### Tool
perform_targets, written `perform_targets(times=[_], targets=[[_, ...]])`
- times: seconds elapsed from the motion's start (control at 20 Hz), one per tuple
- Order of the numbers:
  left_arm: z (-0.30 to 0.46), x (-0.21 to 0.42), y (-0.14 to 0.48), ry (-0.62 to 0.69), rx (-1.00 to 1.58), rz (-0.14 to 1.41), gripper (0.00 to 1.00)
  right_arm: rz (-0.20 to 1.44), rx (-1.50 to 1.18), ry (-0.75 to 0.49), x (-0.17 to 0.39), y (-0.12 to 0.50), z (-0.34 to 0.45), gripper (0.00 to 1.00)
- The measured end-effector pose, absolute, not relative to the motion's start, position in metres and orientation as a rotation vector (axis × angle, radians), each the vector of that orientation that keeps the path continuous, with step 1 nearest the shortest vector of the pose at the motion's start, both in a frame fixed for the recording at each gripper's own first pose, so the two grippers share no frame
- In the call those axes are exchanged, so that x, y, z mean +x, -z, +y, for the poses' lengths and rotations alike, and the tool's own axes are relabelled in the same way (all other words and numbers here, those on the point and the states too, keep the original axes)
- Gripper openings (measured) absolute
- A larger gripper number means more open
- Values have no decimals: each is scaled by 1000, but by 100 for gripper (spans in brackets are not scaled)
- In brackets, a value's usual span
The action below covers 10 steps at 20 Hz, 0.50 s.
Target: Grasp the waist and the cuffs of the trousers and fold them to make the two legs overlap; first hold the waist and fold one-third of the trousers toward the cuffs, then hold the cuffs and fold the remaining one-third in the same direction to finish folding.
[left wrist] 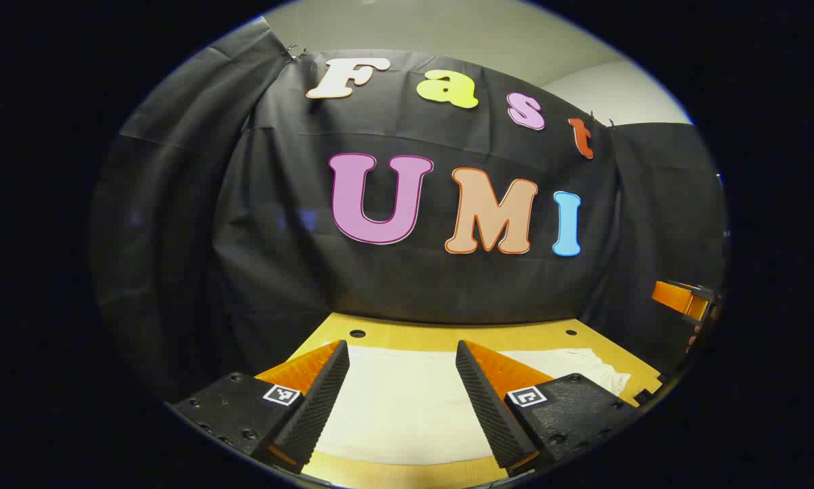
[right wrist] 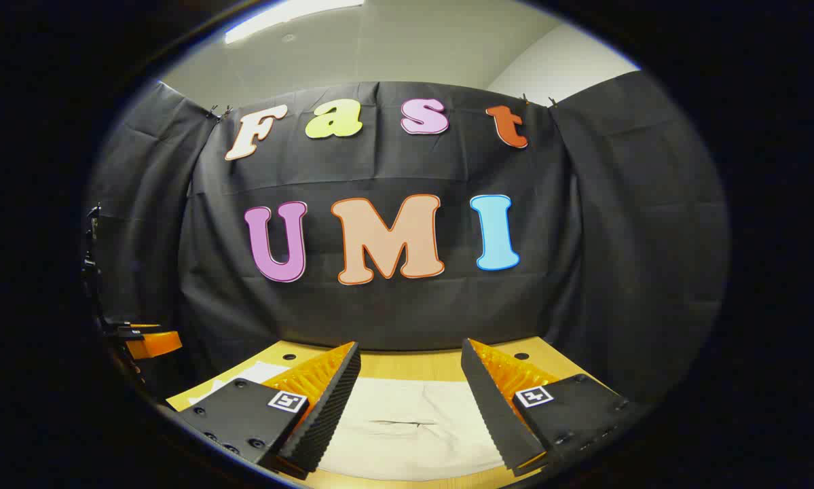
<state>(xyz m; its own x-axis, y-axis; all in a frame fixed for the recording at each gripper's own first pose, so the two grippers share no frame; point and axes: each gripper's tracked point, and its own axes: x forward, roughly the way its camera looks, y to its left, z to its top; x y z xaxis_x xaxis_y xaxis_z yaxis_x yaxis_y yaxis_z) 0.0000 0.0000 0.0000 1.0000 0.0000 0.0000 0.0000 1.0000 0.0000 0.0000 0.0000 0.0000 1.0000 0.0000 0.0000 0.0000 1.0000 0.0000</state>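
Observation:
Pale cream trousers [left wrist: 407,401] lie flat on a yellow wooden table [left wrist: 447,336], spreading left to right under both cameras. In the left gripper view my left gripper [left wrist: 402,353] hangs open above the cloth, nothing between its fingers. The right gripper view shows the same trousers [right wrist: 410,421] with a dark crease across the fabric, and my right gripper [right wrist: 410,356] stands open over them, holding nothing. At the far right edge of the left gripper view the other gripper [left wrist: 685,299] is partly visible. The left gripper [right wrist: 142,339] appears at the left edge of the right gripper view.
Black cloth walls close off the back and both sides of the table. Small round holes [left wrist: 357,333] dot the table's far edge. A strip of bare wood [left wrist: 407,468] runs along the front of the trousers.

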Motion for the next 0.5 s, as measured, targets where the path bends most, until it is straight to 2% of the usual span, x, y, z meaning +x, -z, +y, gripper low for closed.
perform_targets(times=[0.5], targets=[[-12,6,7,50,27,14,94,1,5,23,-1,1,-4,95]])
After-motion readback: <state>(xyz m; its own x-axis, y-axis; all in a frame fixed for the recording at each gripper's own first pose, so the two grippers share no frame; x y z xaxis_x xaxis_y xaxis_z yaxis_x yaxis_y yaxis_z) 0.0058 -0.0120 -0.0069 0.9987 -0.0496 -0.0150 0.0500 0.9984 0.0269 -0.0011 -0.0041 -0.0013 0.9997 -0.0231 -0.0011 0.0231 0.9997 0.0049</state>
